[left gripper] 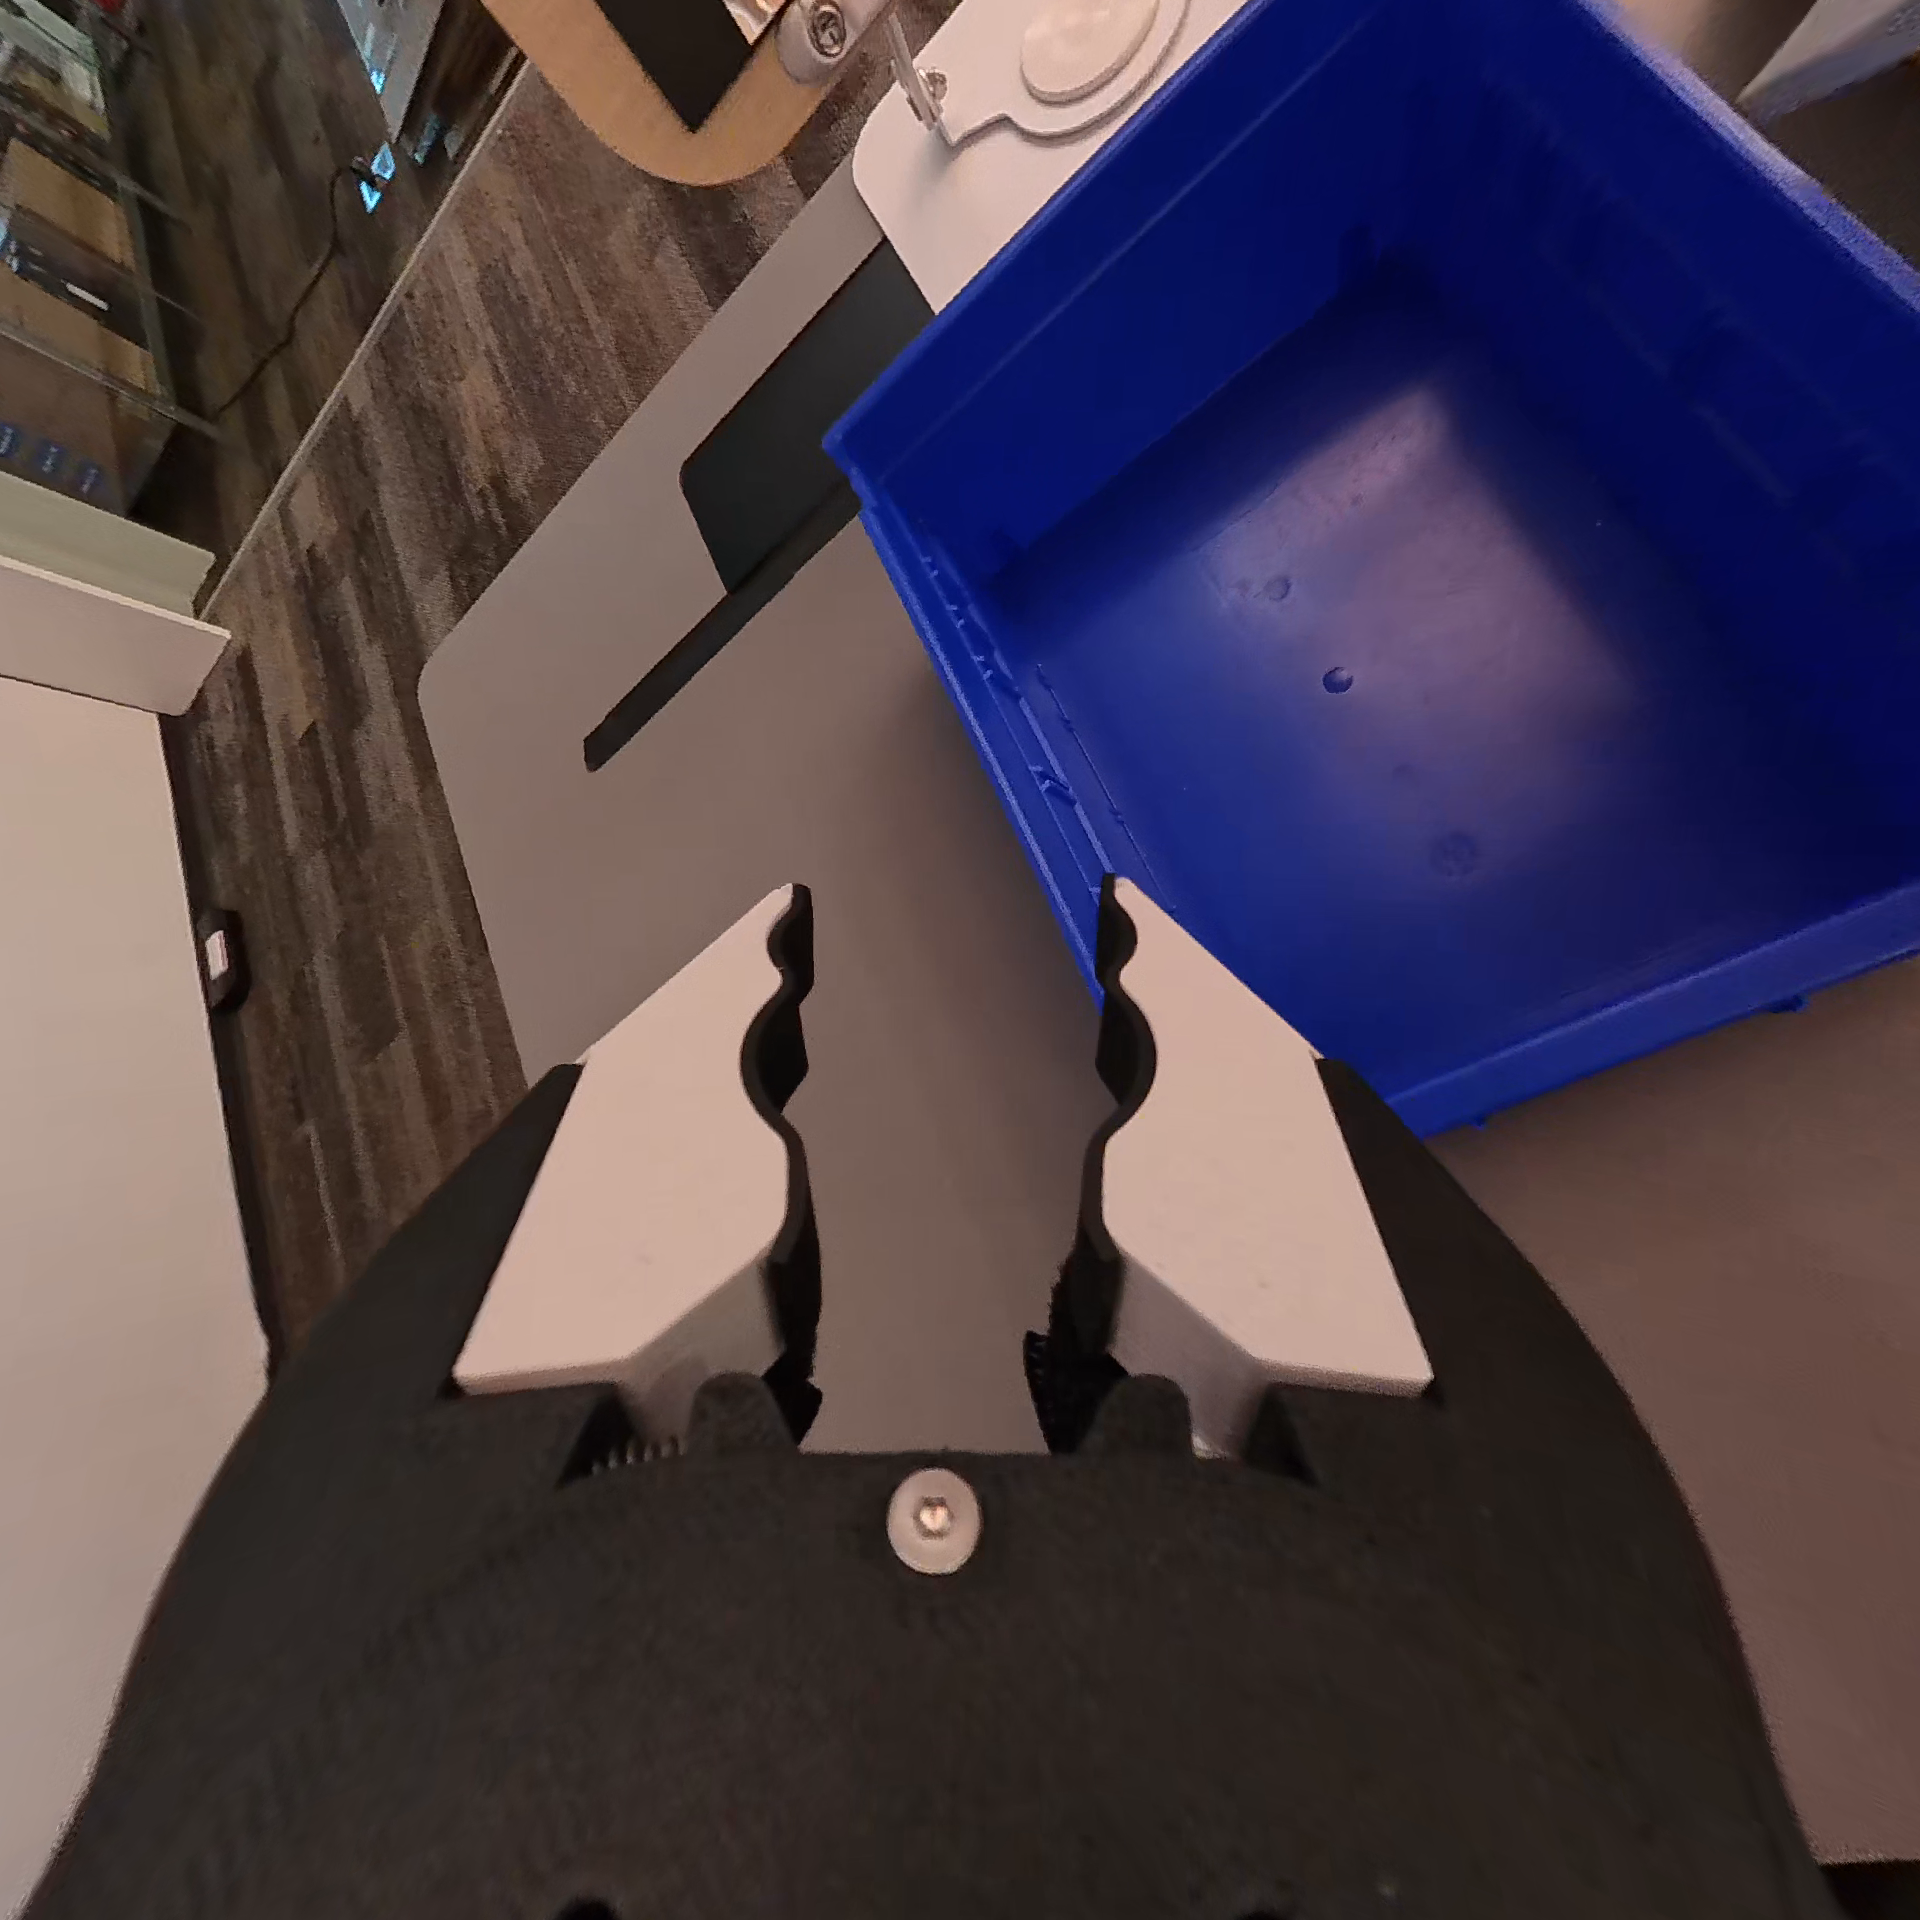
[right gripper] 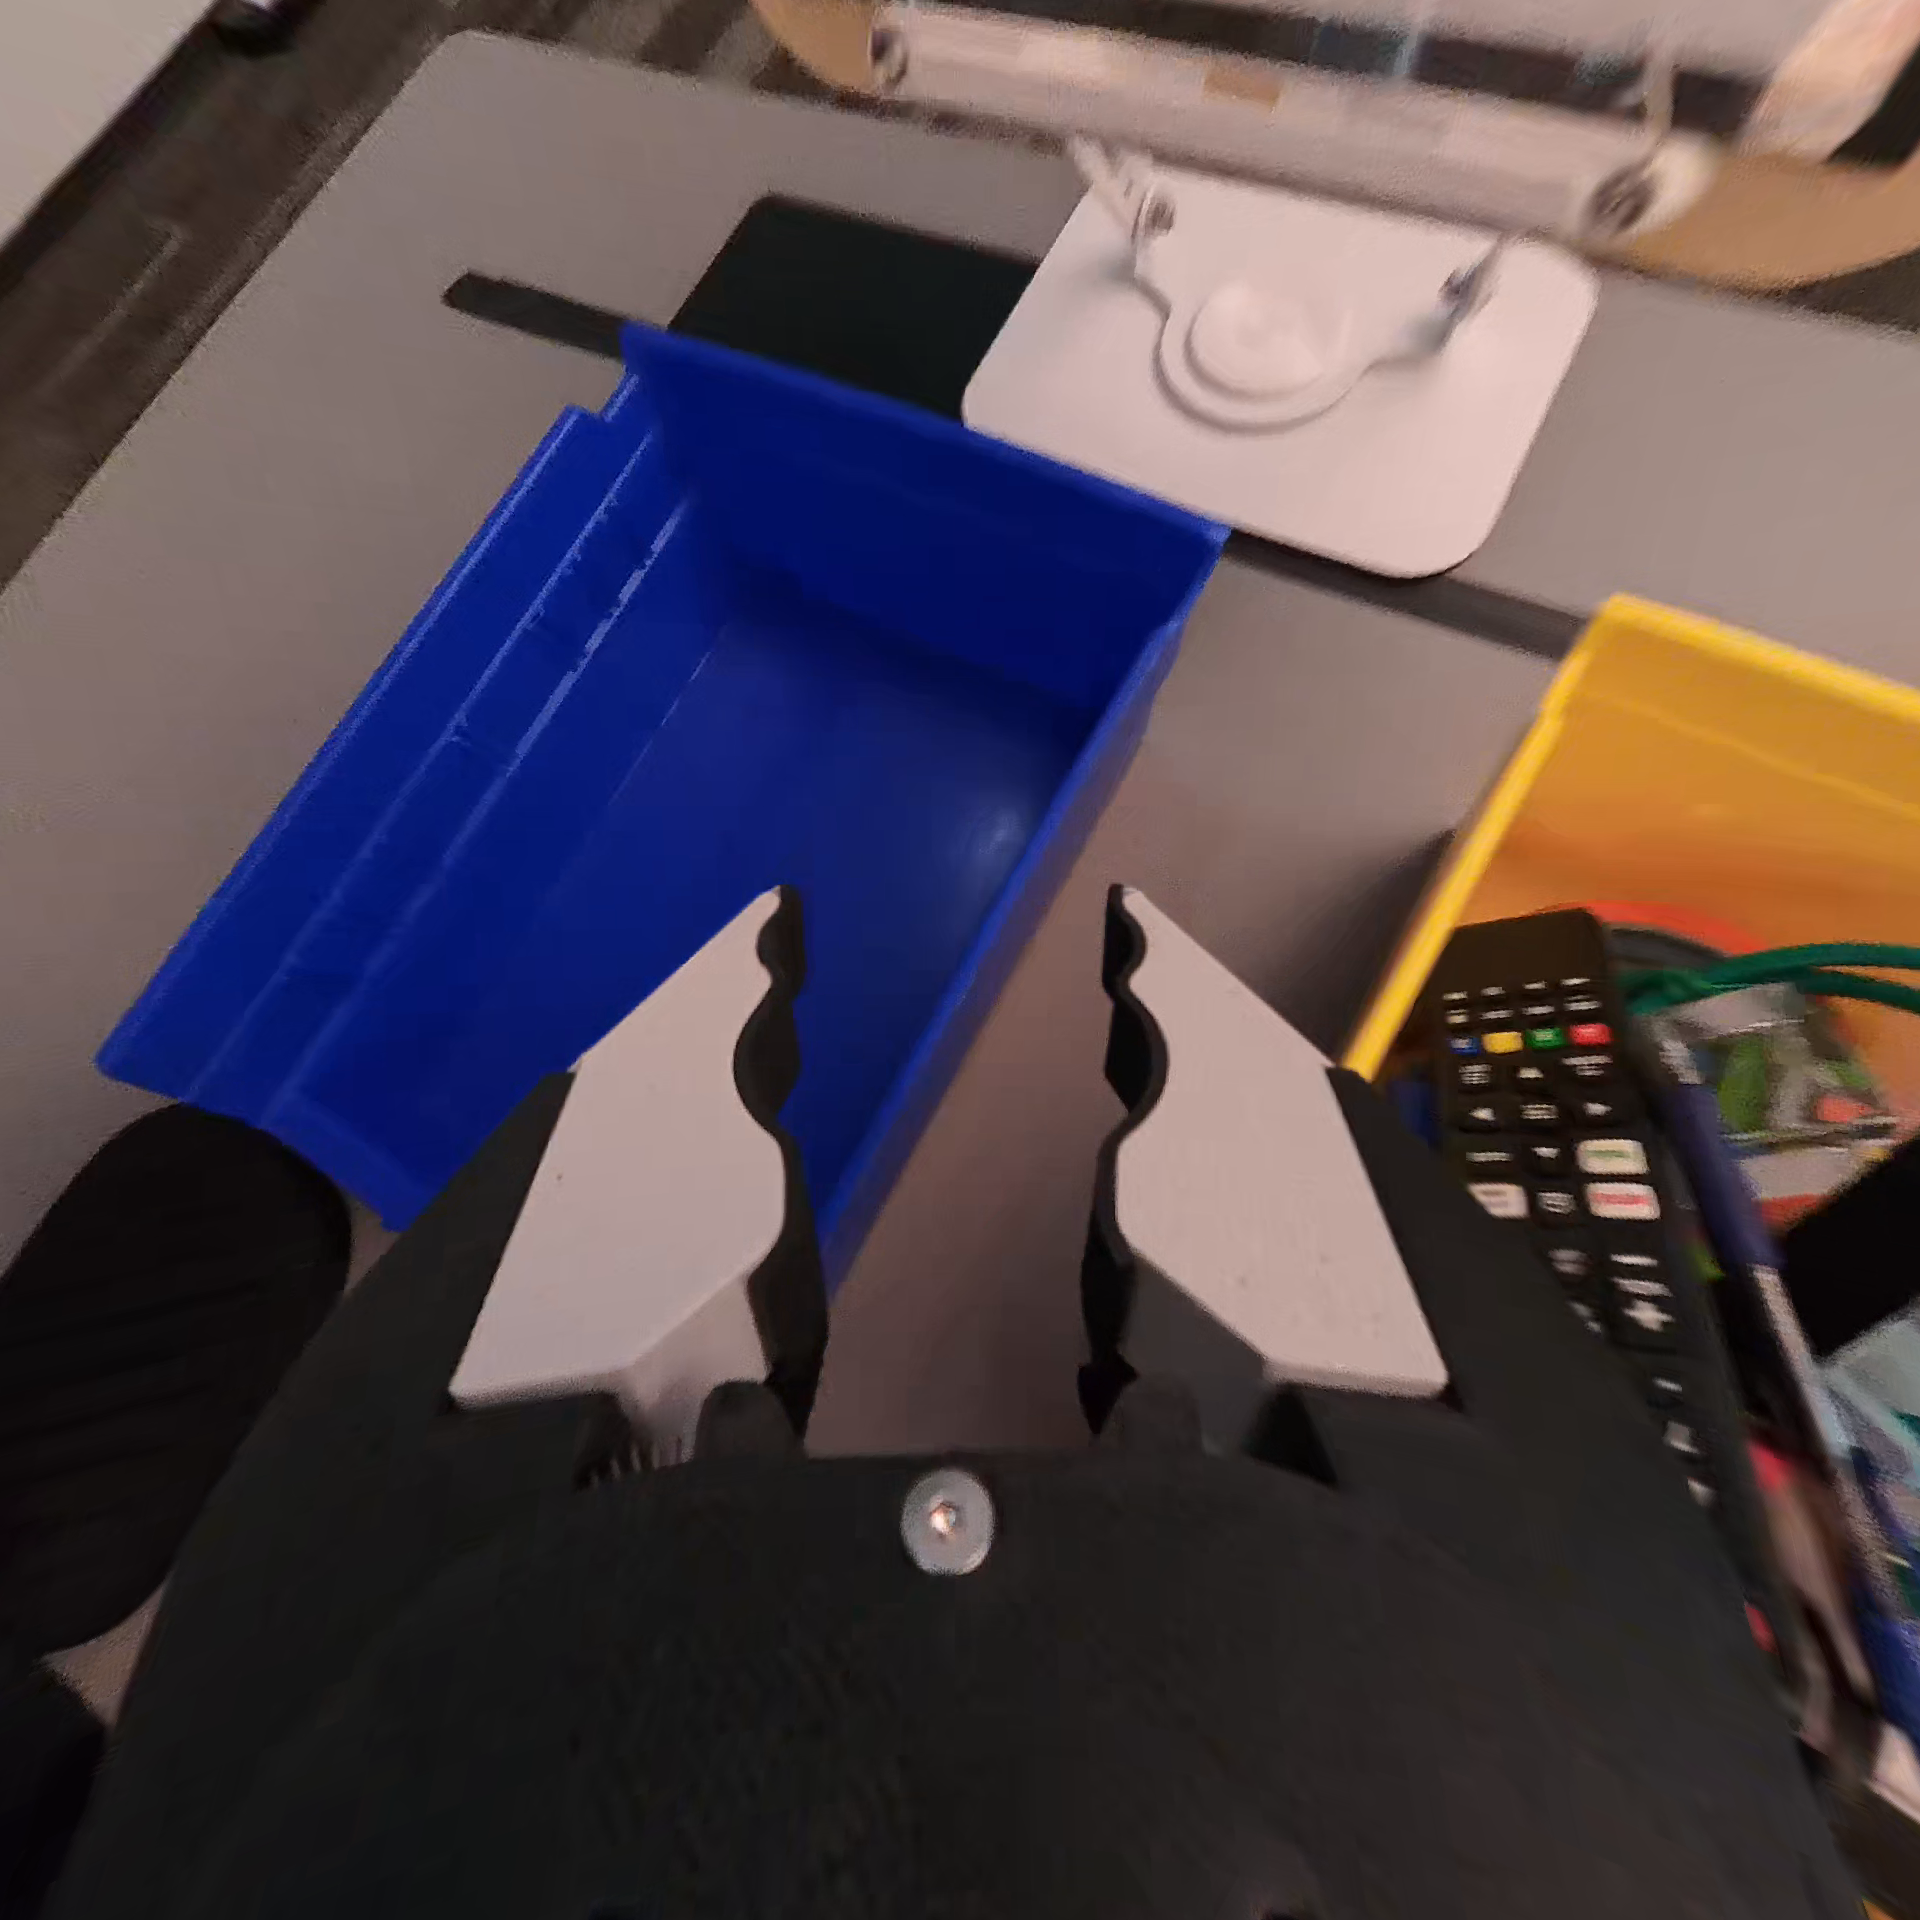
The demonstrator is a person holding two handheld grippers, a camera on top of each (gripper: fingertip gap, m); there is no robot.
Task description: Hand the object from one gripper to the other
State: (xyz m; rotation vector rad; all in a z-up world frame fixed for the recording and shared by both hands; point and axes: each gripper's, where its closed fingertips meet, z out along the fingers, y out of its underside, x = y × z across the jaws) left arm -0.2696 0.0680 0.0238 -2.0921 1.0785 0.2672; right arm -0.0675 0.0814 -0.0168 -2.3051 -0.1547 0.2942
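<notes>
Left gripper [left gripper: 954,894]: my left tool hangs over the grey table [left gripper: 914,790], fingers spread apart with nothing between them.
Right gripper [right gripper: 954,899]: my right tool is likewise spread and empty; its tips hover above the near right corner of the blue bin [right gripper: 1091,790].
Blue bin, contents: both views show a bare blue floor. I see nothing inside it.
Yellow bin [right gripper: 1507,790]: it stands on the table to the right of the blue bin, apart from it. It is filled with mixed items.
Remote control [right gripper: 1548,1122]: a black remote with coloured buttons lies on top of the pile in the yellow bin, just beside my right tool's right finger.
Other items in the yellow bin: green cord [right gripper: 1766,966] and blurred packaging; I cannot identify these further.
Task object, location: the task does not name the object. I judge it will come from the yellow bin; the remote is the nearest candidate, but I cannot confirm this.
Background fixture: a white stand base [right gripper: 1278,374] sits on the table beyond the blue bin.
Progress: nothing is picked up. No transfer has begun.
Remaining: grasp an object with one tool, bring the two tools together, close the second tool on the object, release the first.
Caution: the right view is motion-blurred, so fine positions are uncertain.
</notes>
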